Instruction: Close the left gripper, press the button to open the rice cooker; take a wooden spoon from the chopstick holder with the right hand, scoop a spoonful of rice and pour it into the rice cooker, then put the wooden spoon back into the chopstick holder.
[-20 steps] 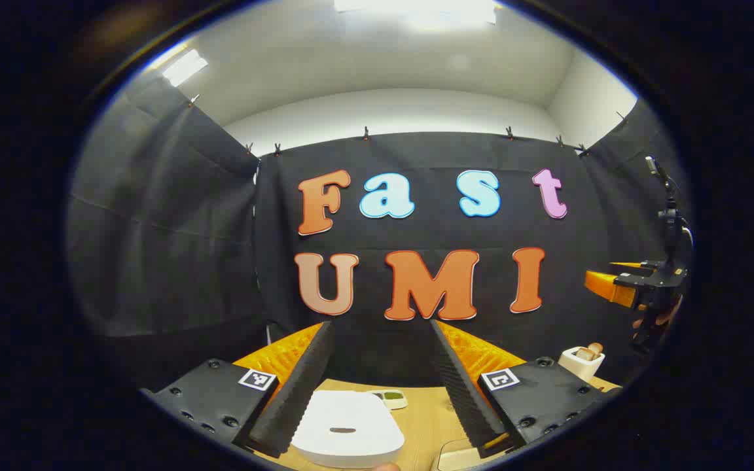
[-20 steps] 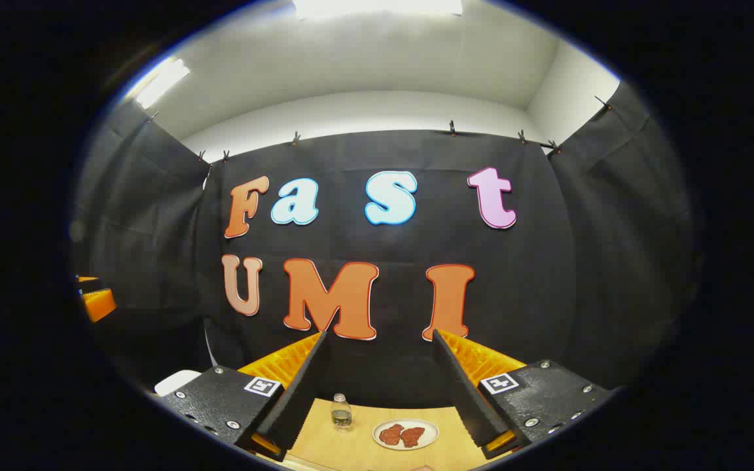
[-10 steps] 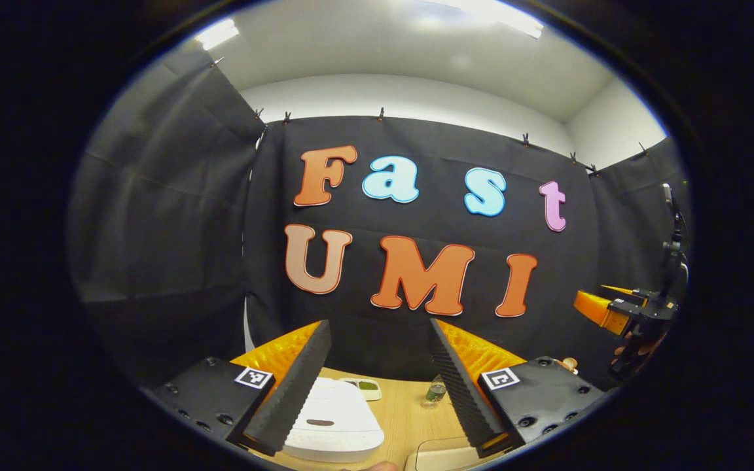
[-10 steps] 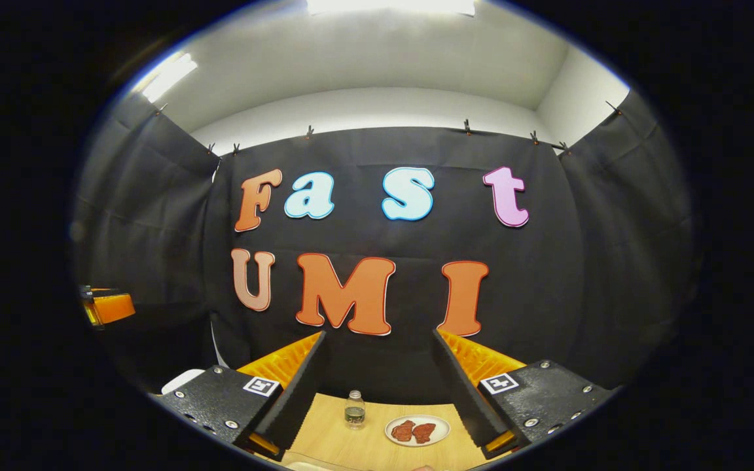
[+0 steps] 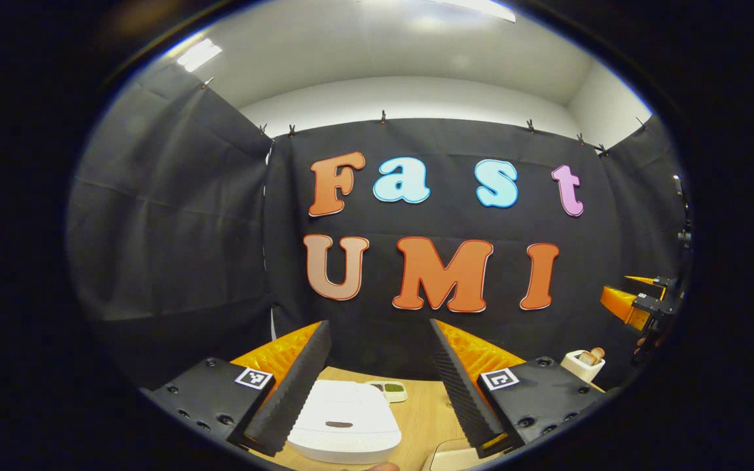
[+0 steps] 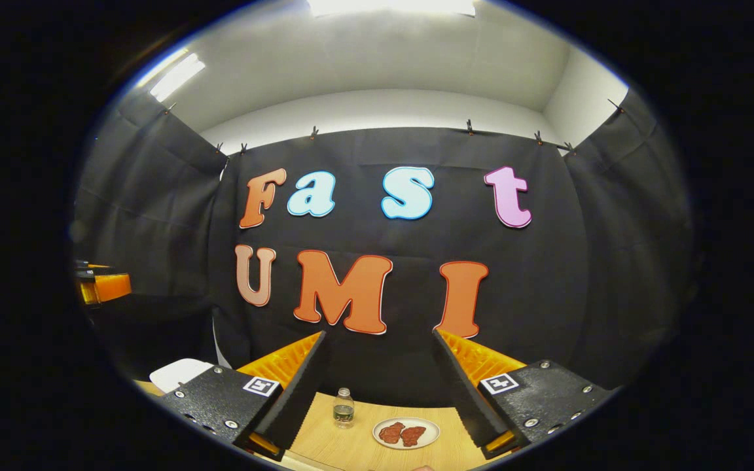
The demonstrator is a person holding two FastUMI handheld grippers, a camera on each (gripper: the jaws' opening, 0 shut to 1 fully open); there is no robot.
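In the left gripper view my left gripper (image 5: 377, 379) is open, held above the wooden table with nothing between its fingers. Below it sits the white rice cooker (image 5: 344, 422), lid down, with a dark button slot on top. At the right stands the white chopstick holder (image 5: 582, 364) with wooden handles sticking out. The other gripper (image 5: 639, 304) hangs at the far right edge, a hand behind it. In the right gripper view my right gripper (image 6: 377, 386) is open and holds nothing. The rice cooker (image 6: 177, 373) peeks in at lower left, and the left gripper (image 6: 102, 286) hangs at the far left.
A small dish with green contents (image 5: 390, 390) lies behind the cooker. A pale tray edge (image 5: 446, 458) lies near the bottom. A small glass bottle (image 6: 343, 408) and a plate with reddish pieces (image 6: 406, 433) stand on the wooden table (image 6: 324, 438).
Both views have shifted slightly as the hands drift. The chopstick holder has come back into the left gripper view. Both grippers stay open and hold nothing.
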